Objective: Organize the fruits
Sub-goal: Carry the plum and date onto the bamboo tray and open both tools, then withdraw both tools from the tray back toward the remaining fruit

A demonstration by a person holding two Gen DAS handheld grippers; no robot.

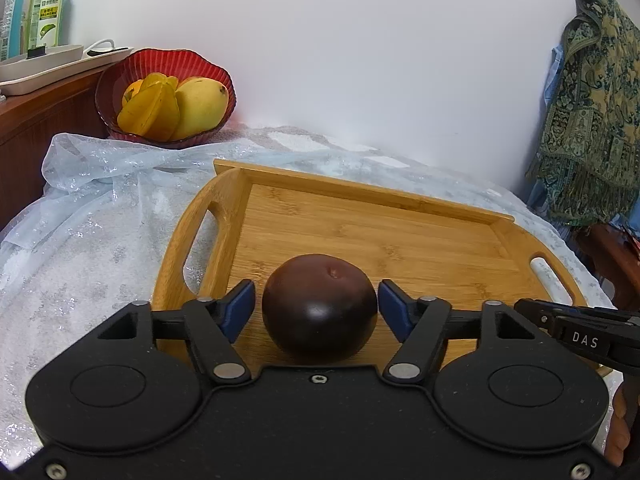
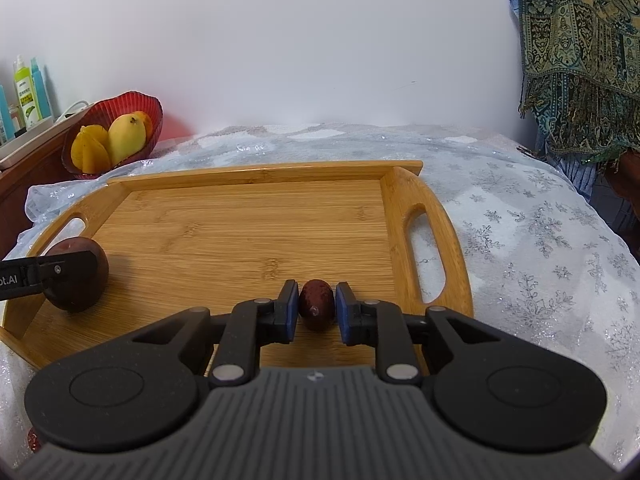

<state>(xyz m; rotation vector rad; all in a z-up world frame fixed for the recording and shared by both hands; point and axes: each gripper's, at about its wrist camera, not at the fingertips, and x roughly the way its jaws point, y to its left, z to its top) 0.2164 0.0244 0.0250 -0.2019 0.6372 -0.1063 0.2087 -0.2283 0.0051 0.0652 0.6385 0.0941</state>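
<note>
the round dark fruit (image 1: 319,308) sits on the wooden tray (image 1: 360,224) directly between the blue pads of the left tool (image 1: 316,306), a thin gap showing each side, so the jaws stand open. the small red date (image 2: 317,304) lies likewise inside the right tool (image 2: 317,307), long axis pointing away along the fingers, pads just off it. the red bowl (image 1: 120,76) of yellow fruit lies far left, nearer the left hand.

Large round dark-purple fruit (image 1: 320,308), glossy, dimple on top, resting on the near left part of the bamboo tray (image 1: 360,232). Small oval dark-red fruit (image 2: 317,304), lying on the tray's near edge toward the right handle. Far left, beyond the tray: red ribbed bowl (image 1: 116,80) holding a yellow mango (image 1: 202,106), a starfruit (image 1: 150,110) and an orange fruit (image 1: 133,90) partly hidden behind.
</note>
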